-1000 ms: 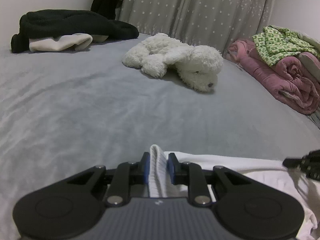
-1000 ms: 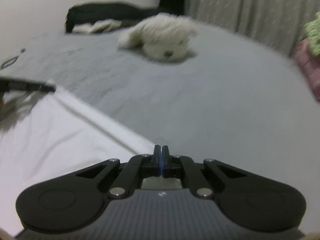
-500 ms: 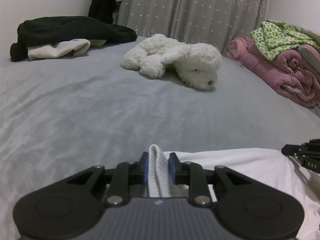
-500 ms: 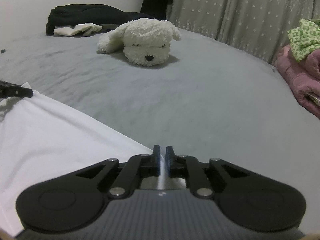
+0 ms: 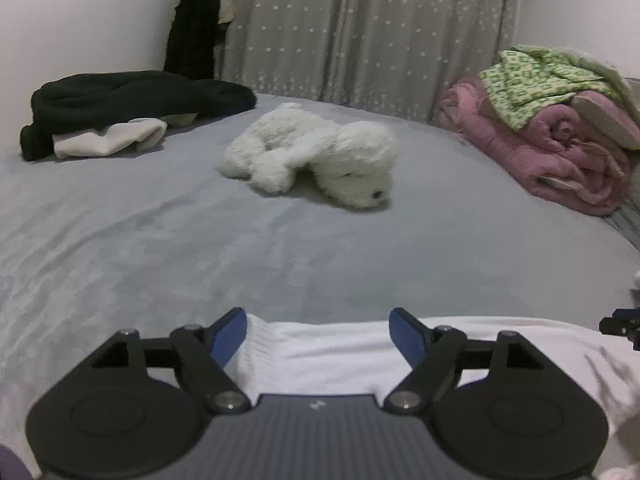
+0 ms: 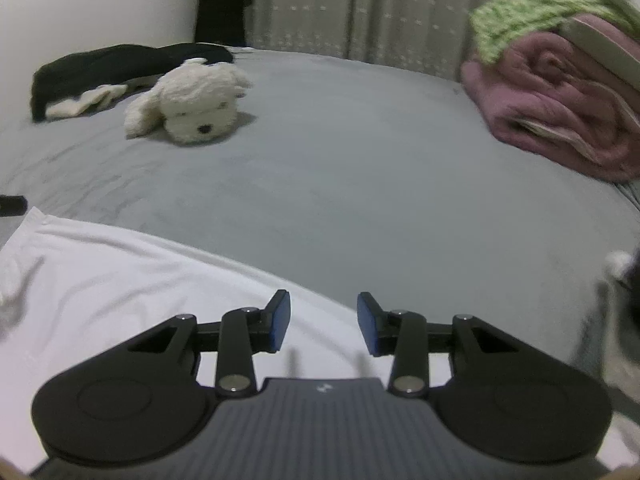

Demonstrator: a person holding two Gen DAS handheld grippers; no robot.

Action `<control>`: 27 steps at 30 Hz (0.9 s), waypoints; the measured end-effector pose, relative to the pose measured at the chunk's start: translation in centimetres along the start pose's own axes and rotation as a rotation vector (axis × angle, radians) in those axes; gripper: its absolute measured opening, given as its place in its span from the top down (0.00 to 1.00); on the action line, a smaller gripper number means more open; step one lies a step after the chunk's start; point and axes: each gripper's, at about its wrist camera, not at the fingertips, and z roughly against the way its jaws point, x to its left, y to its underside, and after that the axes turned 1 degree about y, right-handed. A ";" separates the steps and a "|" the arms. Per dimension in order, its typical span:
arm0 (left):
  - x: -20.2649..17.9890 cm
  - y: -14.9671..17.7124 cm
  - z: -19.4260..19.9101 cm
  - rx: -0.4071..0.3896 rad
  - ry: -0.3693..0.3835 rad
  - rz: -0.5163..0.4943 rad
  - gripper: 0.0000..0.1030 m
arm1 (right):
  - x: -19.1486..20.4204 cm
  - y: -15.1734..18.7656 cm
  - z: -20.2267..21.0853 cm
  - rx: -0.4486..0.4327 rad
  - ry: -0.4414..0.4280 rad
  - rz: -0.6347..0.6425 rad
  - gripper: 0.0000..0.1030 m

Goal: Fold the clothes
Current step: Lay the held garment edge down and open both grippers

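Observation:
A white garment [image 5: 320, 352] lies flat on the grey bed [image 5: 200, 248], its far edge running across the near part of both views. My left gripper [image 5: 318, 332] is open over the ribbed white hem, which rests loose between the spread blue pads. My right gripper [image 6: 323, 322] is open too, hovering over the garment [image 6: 120, 292] near its right end. The tip of the right gripper shows at the right edge of the left wrist view, and the left one's tip at the left edge of the right wrist view.
A white plush dog [image 5: 320, 156] lies mid-bed. A black and cream clothes pile [image 5: 120, 112] sits at the back left. A rolled pink blanket [image 5: 548, 152] topped with a green patterned cloth [image 5: 536, 80] sits at the right. A grey curtain [image 5: 360, 28] hangs behind.
Both grippers were shut on the white garment's edge and have now opened, letting it go onto the bed. The hem lies spread out where it was pinched.

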 end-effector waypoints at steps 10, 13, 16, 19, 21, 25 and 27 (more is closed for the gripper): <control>-1.2 4.4 5.5 0.055 0.036 -0.008 0.21 | 0.4 4.9 6.8 0.015 0.005 -0.098 0.55; -0.5 6.3 7.3 0.076 0.034 0.009 0.21 | 1.5 6.3 8.8 0.007 -0.019 -0.116 0.55; 0.0 8.0 8.8 0.080 0.032 -0.012 0.22 | 3.0 7.7 10.5 -0.006 -0.049 -0.146 0.54; 0.0 9.8 9.6 0.092 0.016 -0.067 0.22 | 5.1 9.6 11.4 -0.003 -0.093 -0.174 0.54; 0.3 10.9 9.4 0.125 -0.026 -0.098 0.24 | 6.6 11.2 11.6 0.017 -0.097 -0.145 0.54; 1.0 12.8 9.5 0.128 -0.042 -0.170 0.24 | 8.2 14.5 12.1 0.064 -0.060 -0.038 0.51; 1.2 13.1 10.0 0.123 -0.039 -0.196 0.24 | 8.1 15.8 13.3 0.042 -0.022 0.026 0.39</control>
